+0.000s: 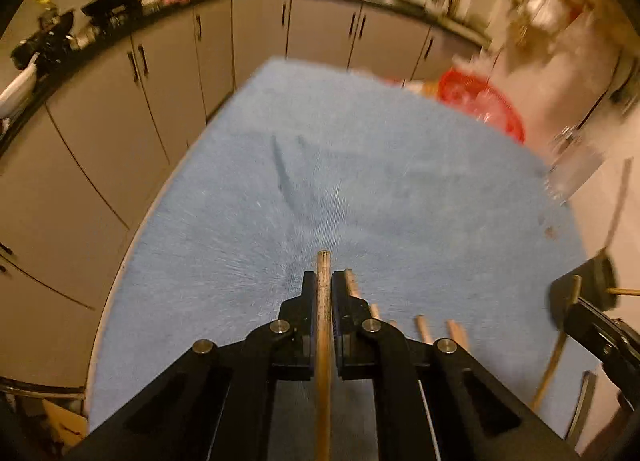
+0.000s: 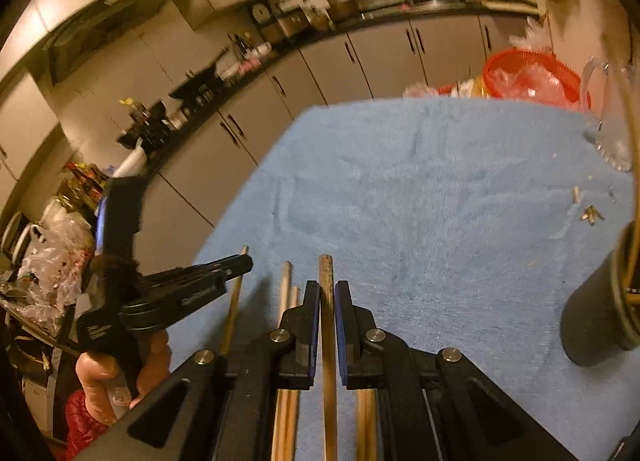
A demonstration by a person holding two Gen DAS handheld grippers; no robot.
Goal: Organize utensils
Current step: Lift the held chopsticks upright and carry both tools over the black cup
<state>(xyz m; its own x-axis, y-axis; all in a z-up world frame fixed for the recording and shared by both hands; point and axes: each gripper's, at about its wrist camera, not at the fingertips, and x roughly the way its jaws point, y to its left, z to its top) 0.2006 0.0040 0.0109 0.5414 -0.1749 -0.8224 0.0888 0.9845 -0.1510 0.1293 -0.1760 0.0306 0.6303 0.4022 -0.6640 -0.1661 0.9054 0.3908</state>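
My left gripper (image 1: 323, 281) is shut on a wooden chopstick (image 1: 323, 325) above the blue towel (image 1: 360, 181). Several more chopsticks (image 1: 422, 329) lie on the towel just right of it. My right gripper (image 2: 327, 289) is shut on another chopstick (image 2: 328, 341). Loose chopsticks (image 2: 286, 301) lie under and to the left of it. The left gripper also shows in the right wrist view (image 2: 240, 263), holding its chopstick (image 2: 234, 301). A dark round holder (image 2: 600, 309) with chopsticks in it stands at the right on the towel. The right gripper shows at the right edge of the left wrist view (image 1: 580, 293).
A red basket (image 2: 532, 73) and a glass jug (image 2: 608, 109) stand at the towel's far right. Small crumbs (image 2: 590, 215) lie on the towel near the holder. Grey kitchen cabinets (image 1: 160, 61) and a cluttered counter run beyond the table's left and far edges.
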